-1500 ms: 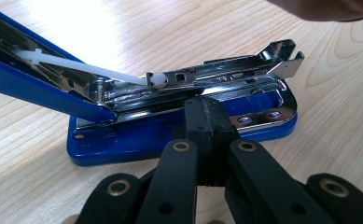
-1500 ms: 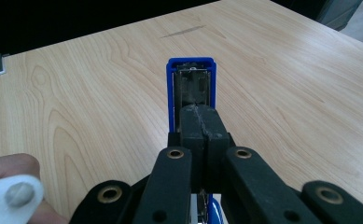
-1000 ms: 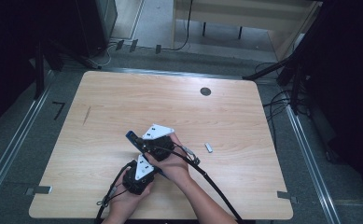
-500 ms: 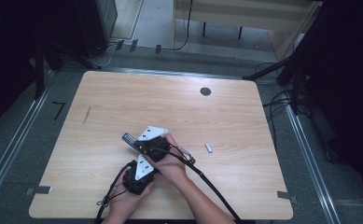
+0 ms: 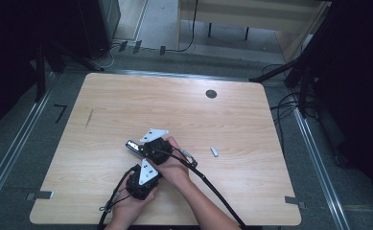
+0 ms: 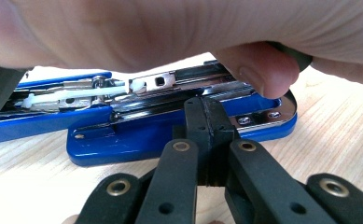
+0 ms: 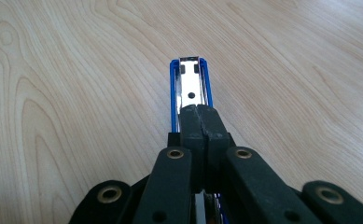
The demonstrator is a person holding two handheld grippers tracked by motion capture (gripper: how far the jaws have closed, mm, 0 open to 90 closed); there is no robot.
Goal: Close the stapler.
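Observation:
A blue stapler (image 6: 137,135) lies open on the wooden table, its chrome magazine (image 6: 160,84) bared. In the high view its end (image 5: 132,145) sticks out to the left of my right gripper (image 5: 148,148). My left gripper (image 5: 143,179) sits just nearer the person. In the left gripper view that gripper (image 6: 208,109) is shut, its tips against the stapler's blue base, while a hand's finger (image 6: 258,74) rests on the magazine. In the right gripper view that gripper (image 7: 198,114) is shut directly above a blue arm of the stapler with a chrome plate (image 7: 190,84).
A small grey metal piece (image 5: 215,151) lies on the table (image 5: 126,105) to the right of the hands. A dark round grommet (image 5: 211,94) sits near the far edge. Cables (image 5: 213,191) trail from the grippers toward the near edge.
The right gripper and the stapler under it have shifted slightly left and a little nearer the person. The left gripper has stayed put.

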